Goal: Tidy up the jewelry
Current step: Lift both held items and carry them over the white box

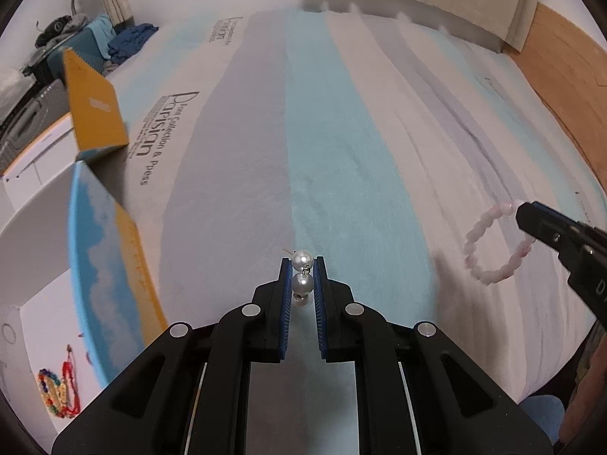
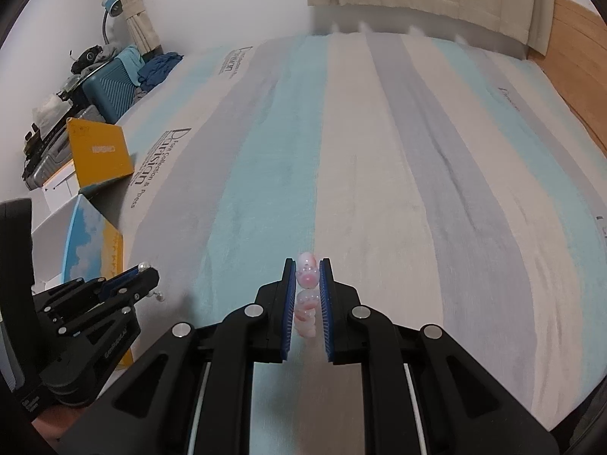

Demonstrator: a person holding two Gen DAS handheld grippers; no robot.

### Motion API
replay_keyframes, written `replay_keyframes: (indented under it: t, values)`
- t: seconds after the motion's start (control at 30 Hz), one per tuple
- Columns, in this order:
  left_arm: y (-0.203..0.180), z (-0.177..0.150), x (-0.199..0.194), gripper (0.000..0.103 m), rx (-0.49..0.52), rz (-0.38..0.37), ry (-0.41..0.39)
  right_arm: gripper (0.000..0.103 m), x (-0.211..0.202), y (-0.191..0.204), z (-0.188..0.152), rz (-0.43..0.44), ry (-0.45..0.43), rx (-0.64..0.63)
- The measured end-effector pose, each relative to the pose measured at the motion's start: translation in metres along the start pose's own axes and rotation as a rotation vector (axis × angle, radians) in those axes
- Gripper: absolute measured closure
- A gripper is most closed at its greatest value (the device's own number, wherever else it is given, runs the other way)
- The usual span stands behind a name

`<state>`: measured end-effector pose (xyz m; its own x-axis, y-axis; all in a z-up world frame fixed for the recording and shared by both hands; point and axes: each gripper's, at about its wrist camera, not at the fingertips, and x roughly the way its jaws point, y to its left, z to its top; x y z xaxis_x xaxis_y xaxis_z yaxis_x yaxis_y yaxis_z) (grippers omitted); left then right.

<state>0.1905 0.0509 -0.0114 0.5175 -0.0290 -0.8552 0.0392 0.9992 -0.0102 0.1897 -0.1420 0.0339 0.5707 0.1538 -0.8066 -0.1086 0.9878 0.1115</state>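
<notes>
Two grips, both above the striped bedsheet (image 2: 379, 151). Left gripper (image 1: 302, 265) clamped narrow on pearl earrings (image 1: 302, 273); right gripper (image 2: 307, 276) pinching pink bead bracelet (image 1: 493, 250). Risk: round pearls squirt from the pads; dangling bracelet snags the open box (image 1: 41, 250) rim.

White pearls (image 1: 302, 269); pink bracelet (image 1: 493, 246), prob. beaded; blue/grey/white striped sheet (image 1: 341, 132).
</notes>
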Motion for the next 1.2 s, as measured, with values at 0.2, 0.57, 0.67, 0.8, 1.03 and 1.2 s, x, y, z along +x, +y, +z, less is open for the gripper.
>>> replay_keyframes:
  t: [0.2,0.57,0.67,0.8,1.03,1.2]
  values:
    - [0.004,-0.007,-0.020,0.093,0.001,0.000,-0.010,0.091,-0.008,0.005,0.000,-0.016,0.013,-0.011]
    - [0.009,-0.018,-0.051,0.093,0.004,-0.007,-0.032,0.091,-0.033,0.014,-0.006,-0.007,-0.008,-0.006]
    - [0.013,-0.021,-0.060,0.093,0.001,-0.007,-0.042,0.091,-0.042,0.022,-0.007,0.010,-0.014,-0.014]
    - [0.018,-0.024,-0.070,0.093,0.001,-0.002,-0.051,0.091,-0.052,0.033,-0.008,0.015,-0.024,-0.028]
    - [0.039,-0.029,-0.096,0.093,-0.023,0.003,-0.077,0.091,-0.068,0.057,-0.003,0.016,-0.036,-0.052]
    - [0.057,-0.033,-0.108,0.093,-0.048,0.014,-0.085,0.091,-0.075,0.076,-0.001,0.026,-0.041,-0.068]
